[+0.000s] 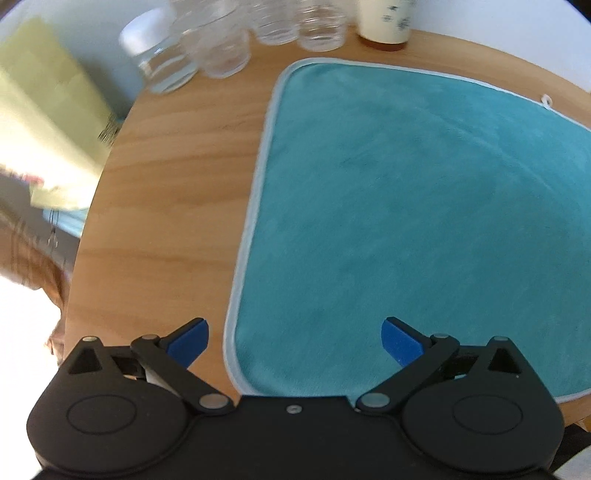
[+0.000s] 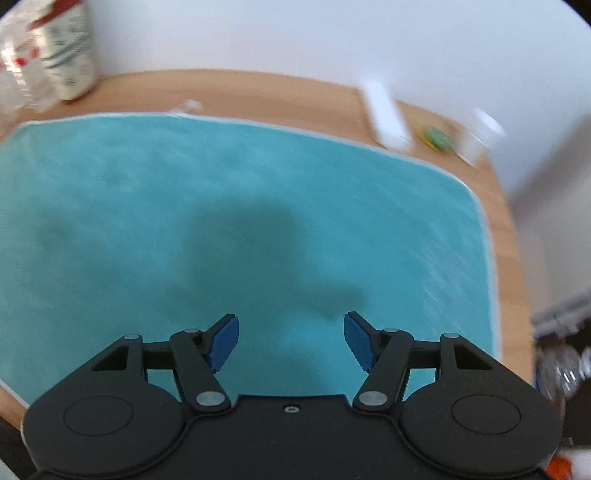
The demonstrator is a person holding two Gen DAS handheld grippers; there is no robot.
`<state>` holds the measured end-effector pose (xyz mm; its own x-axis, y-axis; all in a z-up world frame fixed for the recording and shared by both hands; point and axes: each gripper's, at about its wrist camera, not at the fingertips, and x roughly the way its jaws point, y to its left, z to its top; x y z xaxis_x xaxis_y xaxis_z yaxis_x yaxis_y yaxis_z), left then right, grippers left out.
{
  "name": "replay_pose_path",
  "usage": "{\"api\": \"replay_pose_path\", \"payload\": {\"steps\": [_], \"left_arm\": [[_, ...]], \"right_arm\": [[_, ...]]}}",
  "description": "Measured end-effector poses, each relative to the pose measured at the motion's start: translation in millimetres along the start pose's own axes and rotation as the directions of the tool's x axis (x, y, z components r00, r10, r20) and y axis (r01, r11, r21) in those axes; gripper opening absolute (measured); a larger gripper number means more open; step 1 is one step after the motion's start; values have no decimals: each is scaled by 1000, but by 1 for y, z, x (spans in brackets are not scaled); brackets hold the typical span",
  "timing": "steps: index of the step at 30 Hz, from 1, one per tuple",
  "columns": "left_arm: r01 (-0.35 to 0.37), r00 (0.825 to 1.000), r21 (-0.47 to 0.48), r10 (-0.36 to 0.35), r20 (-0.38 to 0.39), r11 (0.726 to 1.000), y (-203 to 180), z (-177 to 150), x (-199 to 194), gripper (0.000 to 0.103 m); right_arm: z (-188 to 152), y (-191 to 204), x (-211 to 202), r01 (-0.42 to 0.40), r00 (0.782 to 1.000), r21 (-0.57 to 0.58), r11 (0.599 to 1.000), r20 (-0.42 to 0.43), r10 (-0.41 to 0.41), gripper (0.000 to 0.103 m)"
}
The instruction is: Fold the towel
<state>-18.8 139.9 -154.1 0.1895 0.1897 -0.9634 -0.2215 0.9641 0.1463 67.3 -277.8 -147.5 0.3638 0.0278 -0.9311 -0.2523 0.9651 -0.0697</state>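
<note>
A teal towel (image 1: 406,206) with a pale blue hem lies spread flat on a round wooden table (image 1: 166,192). My left gripper (image 1: 294,341) hovers open above the towel's near left corner, its left pad over bare wood and its right pad over the cloth. In the right wrist view the same towel (image 2: 221,206) fills most of the frame. My right gripper (image 2: 291,341) hangs open over the towel's near middle, casting a dark shadow on the cloth. Nothing sits between either pair of blue pads.
Several clear glasses and jars (image 1: 221,48) and a cream patterned cup (image 1: 386,22) stand along the table's far edge. A white box (image 2: 386,116), a green item (image 2: 437,138) and a white cup (image 2: 480,136) sit at the far right. A white wall stands behind the table.
</note>
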Motion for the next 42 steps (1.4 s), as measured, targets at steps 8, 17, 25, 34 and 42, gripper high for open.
{"api": "replay_pose_path", "payload": {"steps": [8,17,25,34,42], "left_arm": [[20,999,-120,-23,-30,993,32,-25,3,102],[103,990,-284,-125,-60,953,63,-29,18,102],[143,985,-319,-166,-45,937,75,-23,23,97],[219,972,-263,-233,-26,940,84,-19,22,92],[278,957,-202,-288,-22,939,90,-7,18,74]], "right_arm": [[102,130,9,-209,972,-262,942,48,229,68],[183,249,7,-363,904,-450,816,43,426,68],[222,310,37,-408,895,-481,776,-43,444,68],[248,364,71,-428,893,-528,733,-126,431,68],[243,396,89,-378,924,-602,703,-207,321,68]]}}
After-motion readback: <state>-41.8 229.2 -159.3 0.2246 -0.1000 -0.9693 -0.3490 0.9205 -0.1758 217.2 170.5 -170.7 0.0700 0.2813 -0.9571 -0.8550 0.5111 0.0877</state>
